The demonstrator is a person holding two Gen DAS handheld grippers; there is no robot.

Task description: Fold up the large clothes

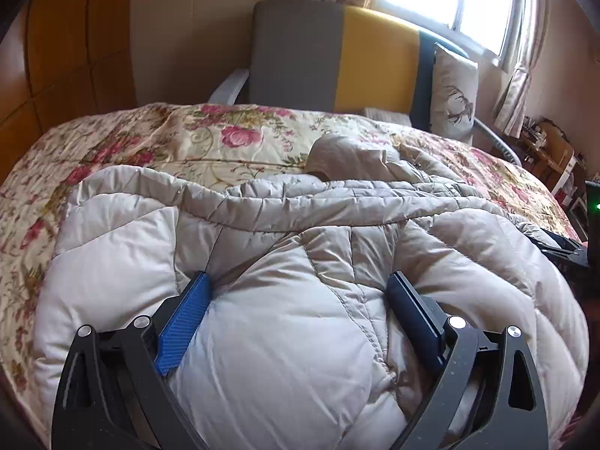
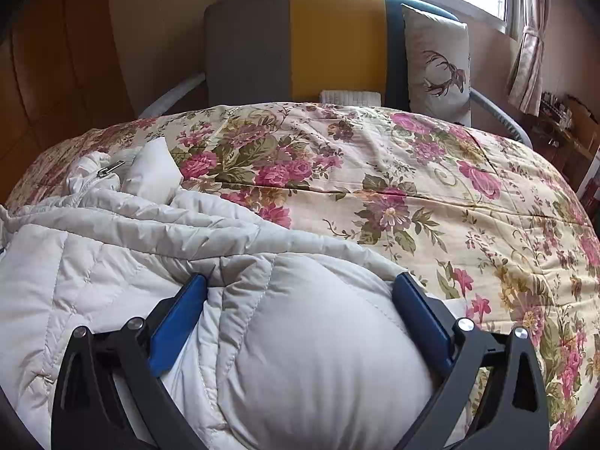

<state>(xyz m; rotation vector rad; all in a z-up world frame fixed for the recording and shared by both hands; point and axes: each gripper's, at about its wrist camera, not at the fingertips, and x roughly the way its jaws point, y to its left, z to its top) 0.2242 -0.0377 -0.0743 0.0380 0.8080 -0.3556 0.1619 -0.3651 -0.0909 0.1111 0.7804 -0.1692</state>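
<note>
A cream quilted down jacket (image 1: 300, 202) lies bunched on the floral bedspread (image 1: 168, 138). In the left wrist view, my left gripper (image 1: 299, 277) stands wide over a puffy panel, its blue pads (image 1: 187, 315) resting against the bulging fabric on both sides. In the right wrist view, my right gripper (image 2: 300, 278) is just as wide over the jacket (image 2: 112, 247) at its right end, where a rounded bulge fills the gap. The pads do not pinch the fabric. The zipper pull (image 2: 110, 168) and the collar lie at the far left.
The floral bedspread (image 2: 412, 187) stretches bare to the right of the jacket. Behind the bed stands a grey and yellow chair (image 2: 337, 37) with a deer-print pillow (image 2: 438, 63). A wooden wardrobe (image 1: 56, 37) is on the left, cluttered shelves (image 1: 551, 150) on the right.
</note>
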